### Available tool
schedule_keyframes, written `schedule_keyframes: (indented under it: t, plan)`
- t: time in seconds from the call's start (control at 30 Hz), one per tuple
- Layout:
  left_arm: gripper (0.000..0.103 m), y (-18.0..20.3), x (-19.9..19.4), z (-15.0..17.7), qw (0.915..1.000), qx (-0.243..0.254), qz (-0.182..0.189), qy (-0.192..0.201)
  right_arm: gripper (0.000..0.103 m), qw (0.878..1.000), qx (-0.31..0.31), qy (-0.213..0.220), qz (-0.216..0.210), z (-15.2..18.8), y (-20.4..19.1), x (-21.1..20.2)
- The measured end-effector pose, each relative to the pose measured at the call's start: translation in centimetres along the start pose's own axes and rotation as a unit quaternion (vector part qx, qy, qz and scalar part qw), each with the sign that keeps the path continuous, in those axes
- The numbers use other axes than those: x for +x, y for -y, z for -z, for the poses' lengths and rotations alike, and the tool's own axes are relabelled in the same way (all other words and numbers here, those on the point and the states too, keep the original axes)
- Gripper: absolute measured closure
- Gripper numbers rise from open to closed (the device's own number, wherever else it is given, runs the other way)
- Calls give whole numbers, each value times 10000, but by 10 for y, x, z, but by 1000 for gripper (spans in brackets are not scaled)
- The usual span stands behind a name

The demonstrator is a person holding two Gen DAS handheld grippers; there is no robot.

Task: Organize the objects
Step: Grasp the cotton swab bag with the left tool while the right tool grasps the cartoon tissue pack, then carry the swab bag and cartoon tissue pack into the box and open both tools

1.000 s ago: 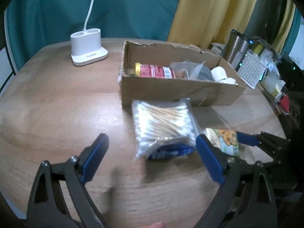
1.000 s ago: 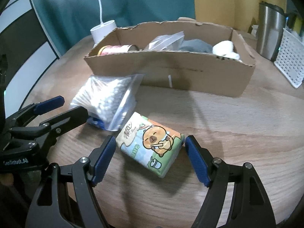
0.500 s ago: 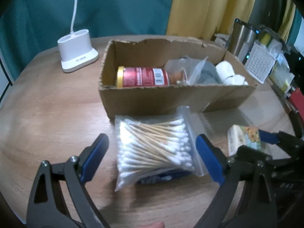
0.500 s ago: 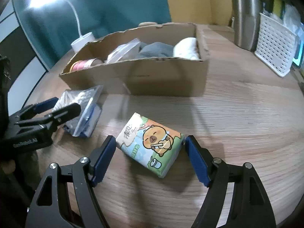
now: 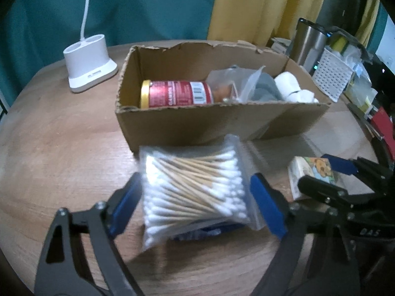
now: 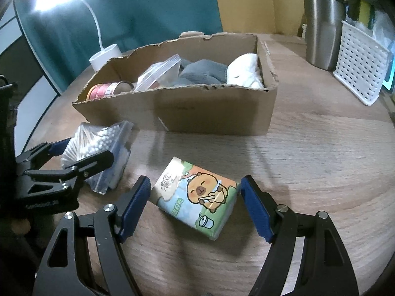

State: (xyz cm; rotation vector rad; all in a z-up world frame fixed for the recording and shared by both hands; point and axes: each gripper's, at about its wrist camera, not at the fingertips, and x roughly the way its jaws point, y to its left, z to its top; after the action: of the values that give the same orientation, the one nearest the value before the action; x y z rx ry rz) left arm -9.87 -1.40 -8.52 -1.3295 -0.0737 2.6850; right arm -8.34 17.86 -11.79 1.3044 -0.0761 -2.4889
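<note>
A clear bag of cotton swabs (image 5: 195, 187) lies on the wooden table (image 5: 61, 148) in front of the cardboard box (image 5: 197, 125). My left gripper (image 5: 195, 207) is closing on it, and both blue pads touch the bag's sides. The same bag (image 6: 98, 145) shows at the left in the right wrist view. A tissue pack (image 6: 197, 197) printed with a cartoon bear sits slantwise between the pads of my right gripper (image 6: 195, 204), which is shut on it just above the table. In the left wrist view the pack (image 5: 311, 172) is at the right.
The box holds a red can (image 5: 175, 93), a zip bag (image 6: 160, 74), grey cloth (image 6: 202, 71) and white rolls (image 6: 244, 71). A white lamp base (image 5: 88, 64) stands at the back left. A steel tumbler (image 6: 321, 24) and a white basket (image 6: 360, 64) stand at the right.
My left gripper has moved forward over the swab bag and its jaws have narrowed onto the bag. The right gripper has swung round with the tissue pack still between its pads.
</note>
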Motion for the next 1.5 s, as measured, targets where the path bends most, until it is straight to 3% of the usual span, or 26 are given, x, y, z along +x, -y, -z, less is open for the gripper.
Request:
schedule_keyframes:
  t: [0.2,0.57,1.5]
  plan:
    - [29,-1,-4,-1,9999,45,142,75,23,9998,-29,11,174,0,-6,4]
    - [30,-6,-20,-4,9993,-15,293,236,24,9996,-78,-117,261,-2,-14,8]
    - [30,-10,-69,-41,9958,-194,183,880,24,9975,-454,536,-71,-57,-25,-44]
